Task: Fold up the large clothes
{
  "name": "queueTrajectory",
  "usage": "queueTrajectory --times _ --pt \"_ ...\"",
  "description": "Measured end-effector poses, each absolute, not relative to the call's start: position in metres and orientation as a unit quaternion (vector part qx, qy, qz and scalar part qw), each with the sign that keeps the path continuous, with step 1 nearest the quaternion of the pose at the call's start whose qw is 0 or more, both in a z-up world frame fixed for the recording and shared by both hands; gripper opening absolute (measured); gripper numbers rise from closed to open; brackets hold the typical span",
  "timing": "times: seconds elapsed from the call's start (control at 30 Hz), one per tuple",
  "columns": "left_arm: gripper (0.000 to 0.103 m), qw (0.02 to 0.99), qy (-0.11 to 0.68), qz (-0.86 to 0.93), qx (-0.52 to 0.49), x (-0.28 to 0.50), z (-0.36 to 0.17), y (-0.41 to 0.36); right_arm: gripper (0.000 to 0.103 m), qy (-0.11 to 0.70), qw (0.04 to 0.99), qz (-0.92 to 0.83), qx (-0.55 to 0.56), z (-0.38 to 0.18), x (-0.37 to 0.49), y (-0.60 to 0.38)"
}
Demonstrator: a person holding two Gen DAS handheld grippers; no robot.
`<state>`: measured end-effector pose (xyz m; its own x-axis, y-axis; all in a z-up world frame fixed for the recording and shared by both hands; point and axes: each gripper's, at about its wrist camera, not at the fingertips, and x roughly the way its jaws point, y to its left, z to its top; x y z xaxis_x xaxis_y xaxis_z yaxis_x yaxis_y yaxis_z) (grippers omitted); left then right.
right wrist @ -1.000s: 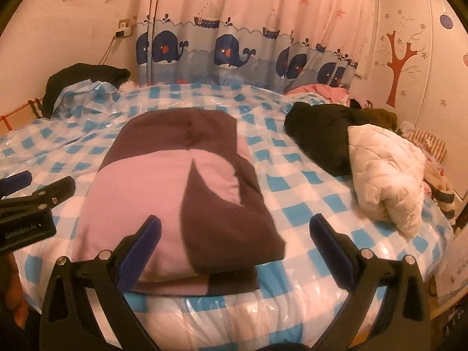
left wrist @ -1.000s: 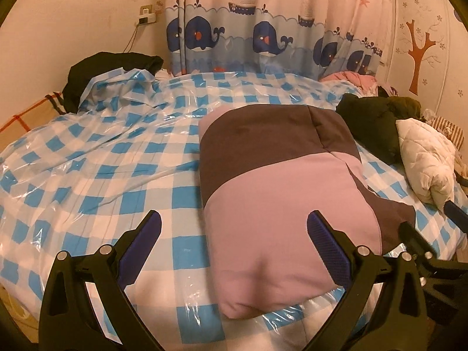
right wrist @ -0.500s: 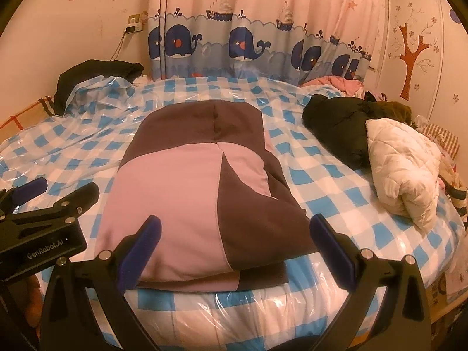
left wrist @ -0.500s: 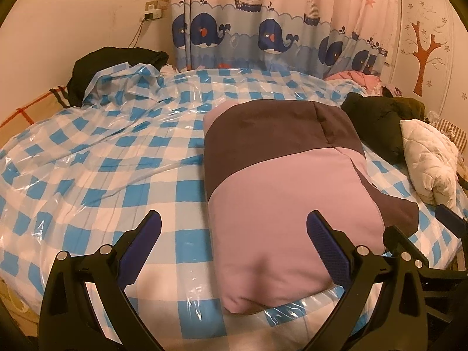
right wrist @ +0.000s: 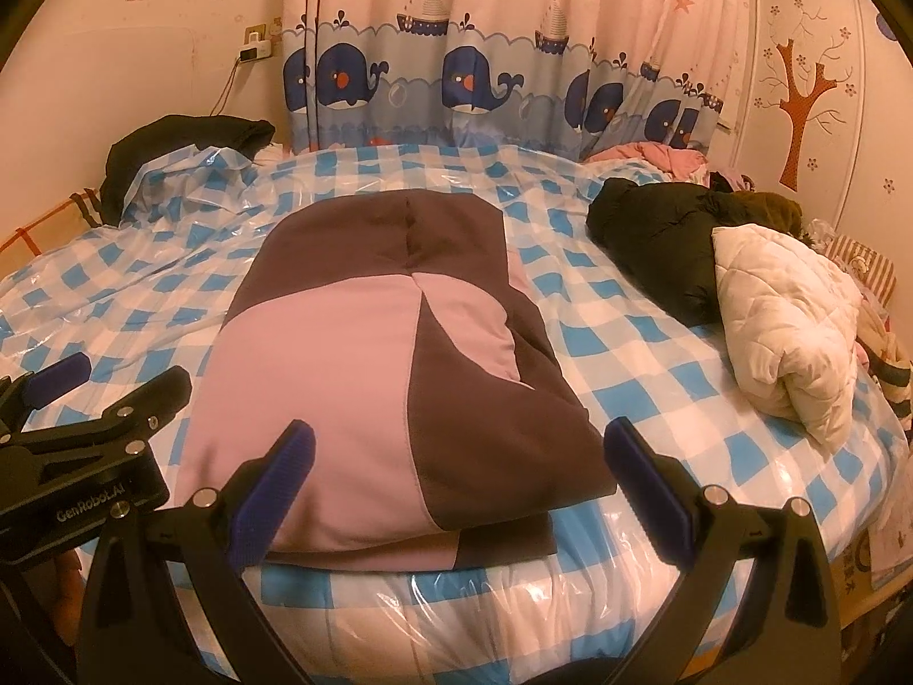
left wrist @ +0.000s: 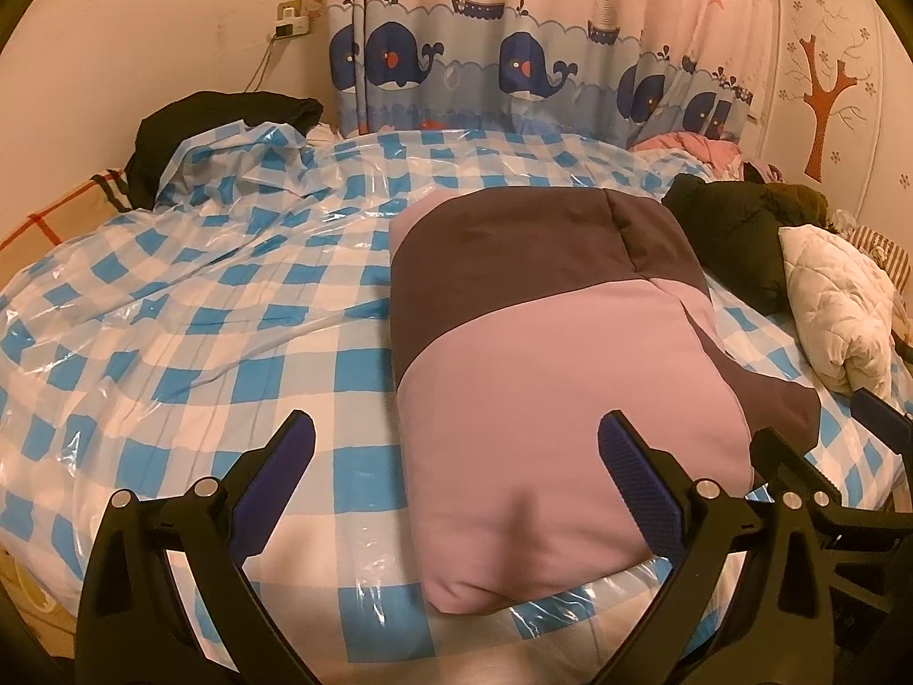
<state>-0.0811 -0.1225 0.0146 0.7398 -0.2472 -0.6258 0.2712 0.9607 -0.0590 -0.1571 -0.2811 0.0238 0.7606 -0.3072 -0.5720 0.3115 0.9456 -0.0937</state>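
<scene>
Both grippers have drawn back toward the foot of the bed over the last second, and more of the checked cover now shows around the garment than a moment ago. The left gripper (left wrist: 456,451) hangs with its fingers spread wide and nothing between them; the right gripper (right wrist: 456,456) is the same, released and empty, beside the left one.

The pink and brown garment (right wrist: 394,377) lies as a thick, squared-off bundle on the blue-and-white checked bed cover (left wrist: 200,342), near the bed's front edge, its brown panel toward twelve o'clock and the pink half toward six. It has not shifted while the grippers backed away, and neither touches it.

To me that reads as this piece being folded and let go. At about two o'clock from it, well apart, a black jacket (right wrist: 656,245) and a white quilted jacket (right wrist: 787,331) lie heaped together, unfolded; one of those looks like the next job. Another dark garment (left wrist: 222,125) sits at ten o'clock by the whale curtain (right wrist: 485,85).
</scene>
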Motion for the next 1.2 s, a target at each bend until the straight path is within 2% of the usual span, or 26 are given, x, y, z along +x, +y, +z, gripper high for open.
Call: queueTrajectory --times 1.2 --pt "0.096 0.931 0.336 -0.144 0.021 -0.0797 0.0113 -0.1324 0.098 0.308 0.937 -0.162 0.006 0.0211 -0.1596 -0.2840"
